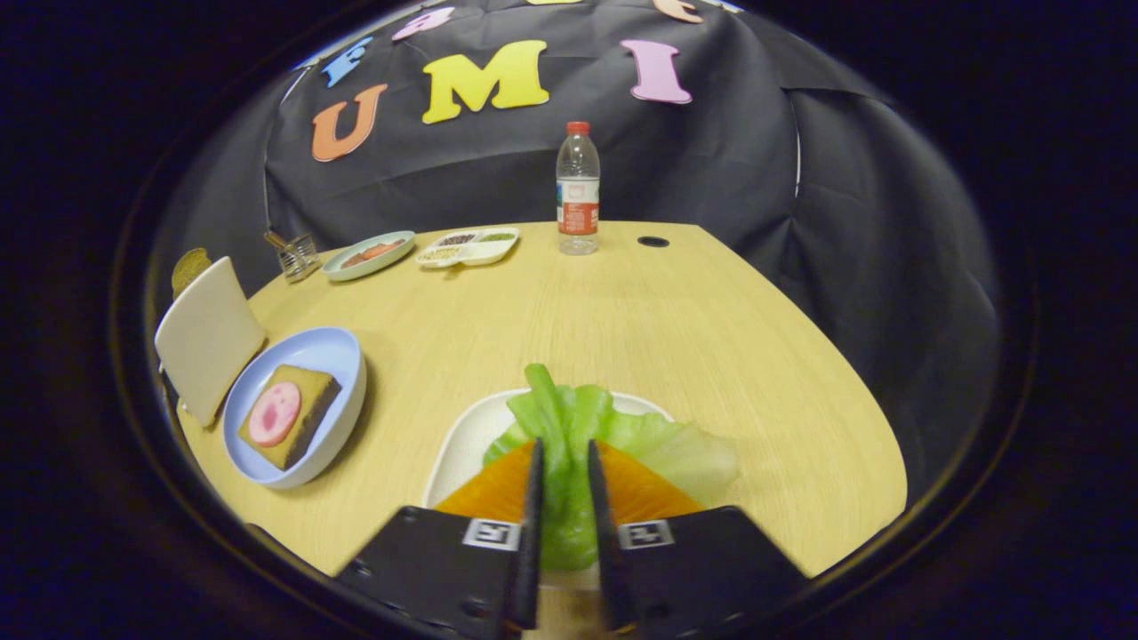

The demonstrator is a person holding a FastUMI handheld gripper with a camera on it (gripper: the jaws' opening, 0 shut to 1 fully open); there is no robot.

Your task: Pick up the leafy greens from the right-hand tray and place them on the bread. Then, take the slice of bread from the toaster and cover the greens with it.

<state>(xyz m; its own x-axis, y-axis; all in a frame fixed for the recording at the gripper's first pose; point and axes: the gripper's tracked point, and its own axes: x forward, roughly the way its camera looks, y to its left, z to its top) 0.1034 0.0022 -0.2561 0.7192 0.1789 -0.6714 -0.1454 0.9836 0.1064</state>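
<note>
- The gripper [563, 476] sits low over the white tray [462, 444] at the near edge of the table [676, 329].
- Its fingers [533, 498] stand narrow, and both press on the greens [569, 427] between them.
- The greens lie on the tray with their long axis running straight ahead along the fingers; the stem end points away, toward the far side of the table, and pale leaf spreads out to the right past the tray's rim.
- To the left of the fingers, well apart from the tray, a blue bowl [342, 356] holds a square of bread [307, 413] topped with a pink round slice [274, 413].
- Just beyond the bowl stands the toaster [209, 338], with a slice [189, 267] poking up behind it.
- Far across the table are a wire holder [298, 253], a plate [369, 255], a divided dish [468, 246] and an upright bottle [578, 191] with a red cap.
- A dark hole [653, 242] lies in the tabletop just right of the bottle.
</note>
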